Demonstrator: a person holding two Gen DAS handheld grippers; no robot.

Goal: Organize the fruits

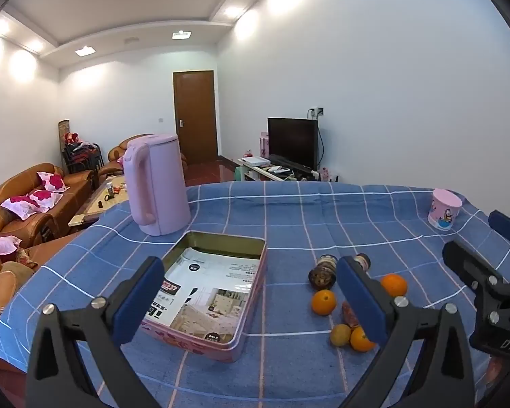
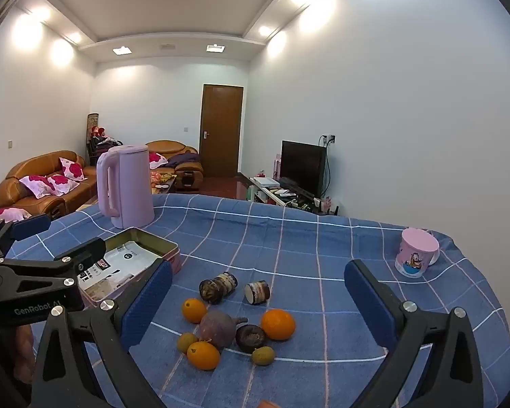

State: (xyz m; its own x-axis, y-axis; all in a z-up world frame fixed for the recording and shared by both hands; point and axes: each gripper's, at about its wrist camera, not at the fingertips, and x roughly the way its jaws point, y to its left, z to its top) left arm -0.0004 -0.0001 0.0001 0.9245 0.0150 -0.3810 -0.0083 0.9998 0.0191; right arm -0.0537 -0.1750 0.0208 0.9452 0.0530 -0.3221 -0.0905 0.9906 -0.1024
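Pink kettle (image 1: pixel 158 183) and two jars (image 2: pixel 219 287) crowd the fruits (image 2: pixel 236 335); both grippers (image 1: pixel 251 301) (image 2: pixel 258 309) gape empty.

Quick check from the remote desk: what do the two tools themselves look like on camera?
Both match: the left tool and right tool have black angular plastic arms with silver screw heads, each ending in a flat blue textured pad. Bodies carry pale lettering, "GenRobot AI" on the left one. No cables or sleeves show.

In the left wrist view, the left gripper's (image 1: pixel 251 292) right finger (image 1: pixel 360 302) hides most of the purple fruit (image 1: pixel 349 312) and part of one orange (image 1: pixel 361 339). At six o'clock the table (image 1: pixel 289 374) is cut off.
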